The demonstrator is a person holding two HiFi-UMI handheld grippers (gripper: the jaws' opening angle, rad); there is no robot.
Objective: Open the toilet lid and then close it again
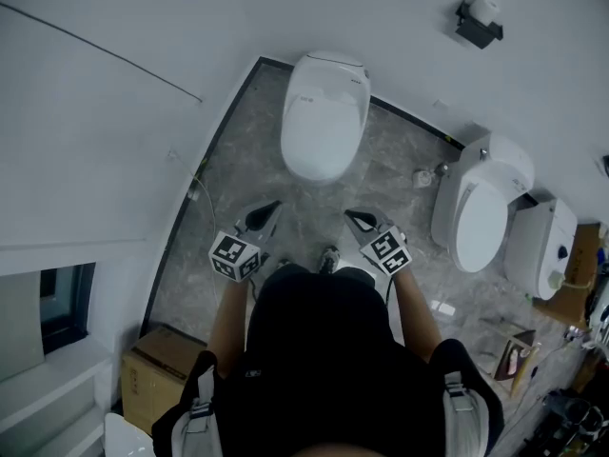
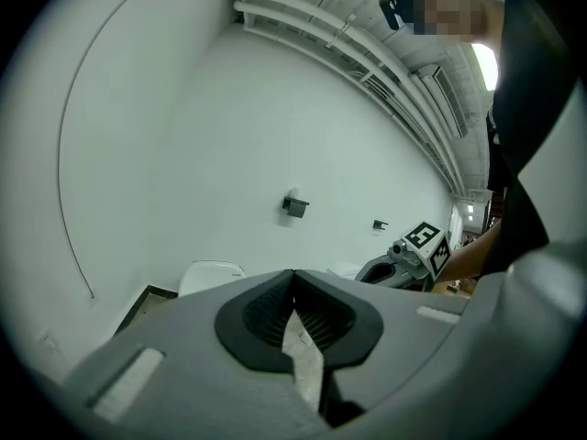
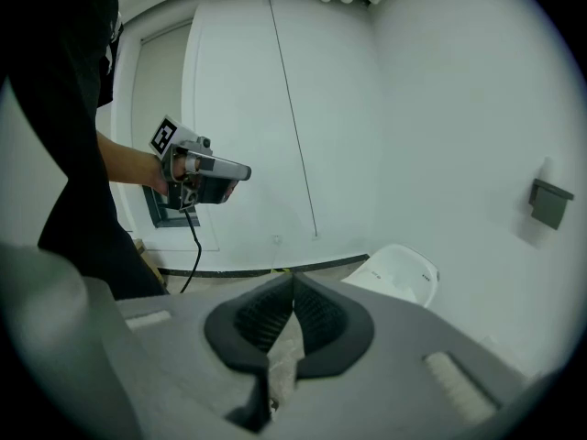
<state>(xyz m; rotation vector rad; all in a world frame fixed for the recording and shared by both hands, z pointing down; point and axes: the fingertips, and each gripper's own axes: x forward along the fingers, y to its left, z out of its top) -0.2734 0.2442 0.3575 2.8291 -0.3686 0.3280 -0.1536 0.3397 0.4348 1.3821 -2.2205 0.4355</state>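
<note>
Head view: toilet (image 1: 324,112) sits at wall (image 1: 190,27), ahead of person (image 1: 324,350); lid (image 1: 322,131) looks down, tho pic is dim. Left tool (image 1: 274,206) & right tool (image 1: 352,216) side by side over floor (image 1: 385,174), well short of toilet, both w/ jaws together, nothing between. 2nd toilet (image 1: 479,215) at right.

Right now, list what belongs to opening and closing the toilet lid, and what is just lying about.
For the job:
- toilet lid straight ahead, down
- left claw, shut, empty
- right claw, shut, empty

Lying about:
- second toilet at right
- paper holder on the wall
- box by the left wall
</note>
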